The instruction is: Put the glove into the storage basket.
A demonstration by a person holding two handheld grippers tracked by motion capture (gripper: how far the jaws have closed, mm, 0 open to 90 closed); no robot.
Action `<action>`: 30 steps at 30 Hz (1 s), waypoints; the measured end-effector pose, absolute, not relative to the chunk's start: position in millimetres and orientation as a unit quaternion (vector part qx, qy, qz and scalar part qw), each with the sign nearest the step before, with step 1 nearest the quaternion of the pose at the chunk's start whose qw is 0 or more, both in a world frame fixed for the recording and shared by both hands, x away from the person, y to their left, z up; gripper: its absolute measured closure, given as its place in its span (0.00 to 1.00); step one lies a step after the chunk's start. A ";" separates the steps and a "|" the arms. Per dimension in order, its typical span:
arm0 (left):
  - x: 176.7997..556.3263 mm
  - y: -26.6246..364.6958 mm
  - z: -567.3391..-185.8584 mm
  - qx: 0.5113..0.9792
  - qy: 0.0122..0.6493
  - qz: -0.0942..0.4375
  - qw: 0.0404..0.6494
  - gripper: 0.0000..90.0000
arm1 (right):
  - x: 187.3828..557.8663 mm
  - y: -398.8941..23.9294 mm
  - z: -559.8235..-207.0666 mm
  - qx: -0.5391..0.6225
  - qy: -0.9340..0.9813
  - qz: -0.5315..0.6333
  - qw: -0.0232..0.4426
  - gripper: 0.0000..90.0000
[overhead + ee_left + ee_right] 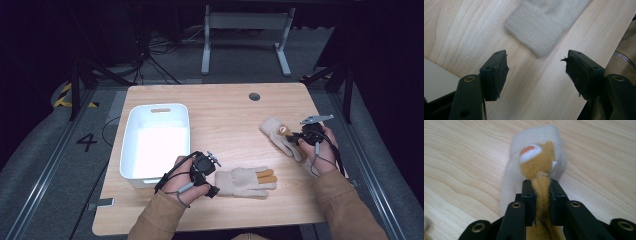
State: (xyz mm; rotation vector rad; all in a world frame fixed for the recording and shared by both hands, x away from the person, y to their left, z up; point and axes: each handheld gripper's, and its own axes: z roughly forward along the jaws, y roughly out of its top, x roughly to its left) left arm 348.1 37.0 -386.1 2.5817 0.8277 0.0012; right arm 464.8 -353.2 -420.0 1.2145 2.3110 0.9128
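Lying open between the two gloves [247, 181] [280, 134]: bare table [230, 120]; blocking the left side: white bin [156, 142].

A lab or test bay: a lone wooden counter [225, 110] stands on grey carpet, loose cables [160, 50] trail over the floor, yellow-black hazard tape [62, 95] and a painted number 4 [87, 142] mark it, dark surroundings beyond.

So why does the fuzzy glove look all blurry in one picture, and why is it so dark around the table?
In the left gripper view the pale glove sits near the lens and is out of focus, while the wood grain stays fairly sharp. In the right gripper view the tan cloth pinched in the right gripper looks crisp. In the high view the light falls on the table; the room behind is in shadow.
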 end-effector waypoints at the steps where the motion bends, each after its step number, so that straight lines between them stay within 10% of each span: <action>1: 348.4 36.7 -385.8 0.930 0.298 0.001 0.214 0.39 | 463.3 -353.1 -417.6 0.429 0.821 0.325 0.188 0.87; 30: 347.7 35.2 -382.2 0.931 0.292 -0.020 0.216 0.45 | 424.6 -332.4 -351.1 0.316 0.883 0.316 0.144 0.87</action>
